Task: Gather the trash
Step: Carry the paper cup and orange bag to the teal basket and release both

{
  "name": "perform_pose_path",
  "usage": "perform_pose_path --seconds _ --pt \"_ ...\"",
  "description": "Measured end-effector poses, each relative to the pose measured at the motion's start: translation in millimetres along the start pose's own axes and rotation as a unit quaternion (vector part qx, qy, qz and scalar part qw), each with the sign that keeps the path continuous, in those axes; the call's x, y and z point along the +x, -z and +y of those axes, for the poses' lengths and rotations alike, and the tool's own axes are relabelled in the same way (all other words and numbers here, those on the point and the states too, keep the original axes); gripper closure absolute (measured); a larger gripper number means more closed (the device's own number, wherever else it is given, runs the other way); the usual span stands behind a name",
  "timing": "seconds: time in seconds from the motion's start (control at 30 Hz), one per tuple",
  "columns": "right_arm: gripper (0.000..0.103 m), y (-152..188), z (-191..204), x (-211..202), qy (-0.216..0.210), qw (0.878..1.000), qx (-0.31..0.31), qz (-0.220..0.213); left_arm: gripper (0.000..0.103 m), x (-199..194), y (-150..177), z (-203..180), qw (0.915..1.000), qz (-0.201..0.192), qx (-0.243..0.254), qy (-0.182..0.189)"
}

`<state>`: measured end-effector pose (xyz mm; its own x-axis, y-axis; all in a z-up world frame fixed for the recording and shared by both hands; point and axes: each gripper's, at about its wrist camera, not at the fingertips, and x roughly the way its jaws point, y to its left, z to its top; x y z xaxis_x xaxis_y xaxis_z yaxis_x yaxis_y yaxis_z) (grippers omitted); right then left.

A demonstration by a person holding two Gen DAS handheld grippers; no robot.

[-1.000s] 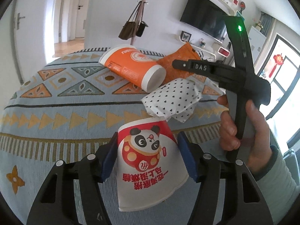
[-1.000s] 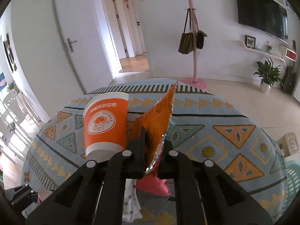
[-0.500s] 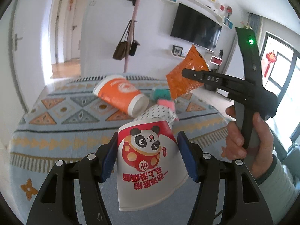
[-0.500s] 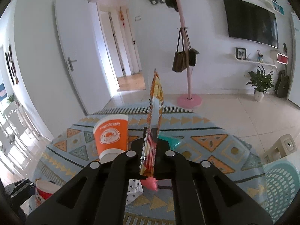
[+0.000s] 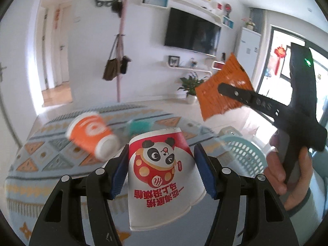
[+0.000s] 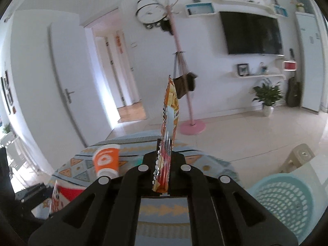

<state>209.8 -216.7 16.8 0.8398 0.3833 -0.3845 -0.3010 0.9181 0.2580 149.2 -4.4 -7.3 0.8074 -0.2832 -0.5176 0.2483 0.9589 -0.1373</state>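
My left gripper (image 5: 161, 168) is shut on a white and red paper cup with a panda print (image 5: 162, 176), held upside down above the patterned table (image 5: 41, 164). My right gripper (image 6: 164, 164) is shut on an orange snack wrapper (image 6: 169, 127), held edge-on and raised; the gripper and the wrapper (image 5: 221, 90) also show at the right of the left wrist view. An orange paper cup (image 5: 92, 135) lies on its side on the table and shows in the right wrist view (image 6: 106, 160) too. A pale blue perforated basket (image 6: 285, 203) stands on the floor at the lower right, also in the left wrist view (image 5: 239, 153).
A teal object (image 5: 139, 126) lies on the table behind the panda cup, blurred. A pink coat stand (image 6: 184, 94) with bags, a potted plant (image 6: 266, 100) and a wall TV (image 6: 252, 32) are beyond the table. A beige stool (image 6: 299, 160) sits by the basket.
Both grippers have lifted away from the table with the panda cup and the orange wrapper. The table looks smaller and lower, and the blue basket has come into view at the right.
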Motion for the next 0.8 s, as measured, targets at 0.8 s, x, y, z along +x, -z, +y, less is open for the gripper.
perform_pose_path --seconds 0.8 --pt "0.102 75 -196 -46 0.171 0.971 0.153 0.062 0.043 161 -13 -177 0.9824 0.098 0.099 0.124"
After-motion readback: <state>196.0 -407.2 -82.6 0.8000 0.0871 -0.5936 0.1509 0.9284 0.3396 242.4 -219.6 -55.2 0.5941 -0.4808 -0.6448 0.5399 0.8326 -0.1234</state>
